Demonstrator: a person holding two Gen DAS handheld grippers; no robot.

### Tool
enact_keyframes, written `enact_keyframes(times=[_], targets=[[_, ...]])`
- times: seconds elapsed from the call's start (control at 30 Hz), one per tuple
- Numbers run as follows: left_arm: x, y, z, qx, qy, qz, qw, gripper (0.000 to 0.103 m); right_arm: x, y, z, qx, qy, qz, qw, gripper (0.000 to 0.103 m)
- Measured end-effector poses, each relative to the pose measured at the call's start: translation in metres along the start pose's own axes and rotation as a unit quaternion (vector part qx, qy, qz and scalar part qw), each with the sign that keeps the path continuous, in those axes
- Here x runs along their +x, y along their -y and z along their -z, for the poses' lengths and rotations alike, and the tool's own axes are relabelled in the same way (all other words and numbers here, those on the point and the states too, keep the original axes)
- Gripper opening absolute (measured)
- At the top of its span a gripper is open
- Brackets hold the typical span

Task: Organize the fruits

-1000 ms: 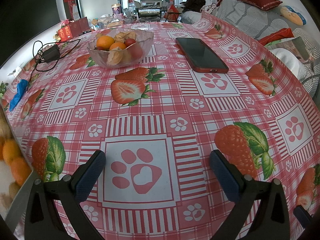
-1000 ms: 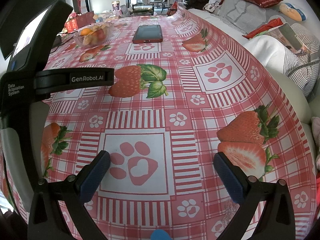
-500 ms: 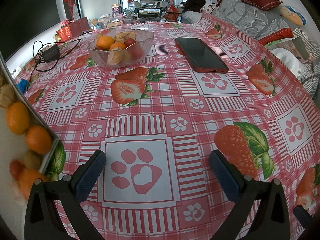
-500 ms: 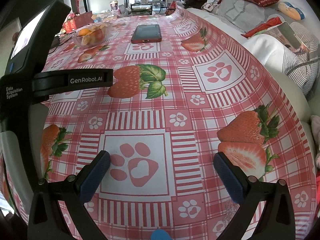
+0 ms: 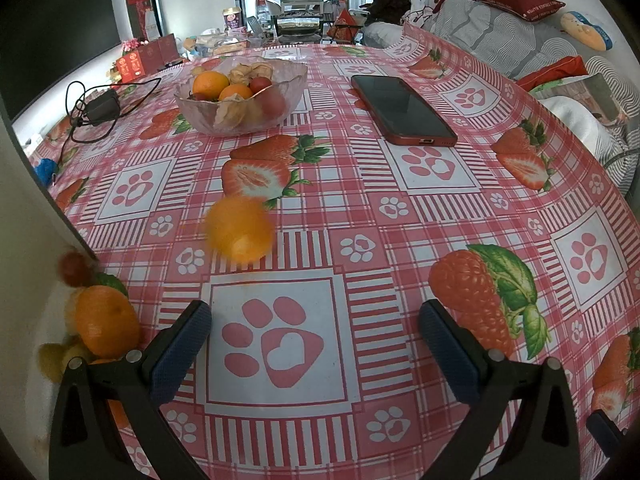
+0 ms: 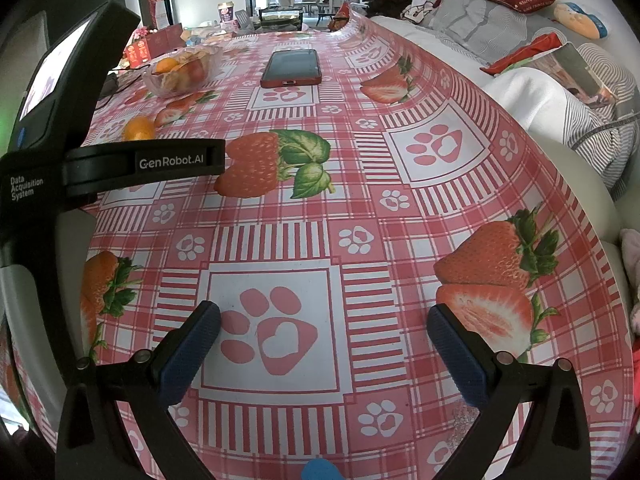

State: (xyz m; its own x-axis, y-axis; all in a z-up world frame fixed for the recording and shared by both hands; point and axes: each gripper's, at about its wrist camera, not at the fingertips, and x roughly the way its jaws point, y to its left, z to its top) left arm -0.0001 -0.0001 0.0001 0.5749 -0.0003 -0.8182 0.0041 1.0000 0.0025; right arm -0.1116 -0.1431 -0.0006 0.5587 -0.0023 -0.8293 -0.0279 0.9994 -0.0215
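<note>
While blurred orange near tablecloth's left edge; both grippers' fingers wide apart, empty.

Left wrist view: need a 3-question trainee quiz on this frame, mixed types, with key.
1. True or false: the left gripper is shut on the loose orange.
2. Multiple choice: the phone lies (A) in the bowl, (B) flat on the table right of the bowl, (C) between the right gripper fingers.
3. Fill in: the loose orange looks ____ in the left wrist view, hinting at motion.

Key: 1 false, both grippers are open and empty; 2 B; 3 blurred.
</note>
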Motion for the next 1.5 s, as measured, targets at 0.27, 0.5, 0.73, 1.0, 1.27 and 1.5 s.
enact_keyframes(times=[0.27, 0.5, 0.73, 1.0, 1.27, 1.5], targets=[[0.0002, -0.0001, 0.0000, 0.000, 0.000, 0.000, 1.0000, 0.103, 0.0003, -0.0002, 0.0005, 0.000, 0.000, 0.000, 1.000, 0.103], [0.0001, -0.0001, 0.0000, 0.000, 0.000, 0.000, 1.0000, 0.103, 0.0007, -0.0001, 0.0009, 0.003, 0.003, 0.001, 1.000, 0.103], [0.0002, -0.0001, 0.0000, 0.000, 0.000, 0.000, 1.0000, 0.103, 0.0007, -0.0002, 0.0011, 0.002, 0.003, 0.001, 1.000, 0.103], [0.0002, -0.0001, 0.0000, 0.000, 0.000, 0.000, 1.0000, 0.103, 0.0004, -0.0009, 0.0011, 0.001, 0.006, 0.000, 1.000, 0.103], [0.0002, -0.0001, 0.0000, 0.000, 0.000, 0.000, 1.0000, 0.103, 0.0004, -0.0013, 0.0013, 0.002, 0.005, 0.000, 1.000, 0.103], [0.0002, -0.0001, 0.0000, 0.000, 0.000, 0.000, 1.0000, 0.103, -0.0004, -0.0009, 0.0016, 0.002, 0.013, 0.000, 1.000, 0.103]])
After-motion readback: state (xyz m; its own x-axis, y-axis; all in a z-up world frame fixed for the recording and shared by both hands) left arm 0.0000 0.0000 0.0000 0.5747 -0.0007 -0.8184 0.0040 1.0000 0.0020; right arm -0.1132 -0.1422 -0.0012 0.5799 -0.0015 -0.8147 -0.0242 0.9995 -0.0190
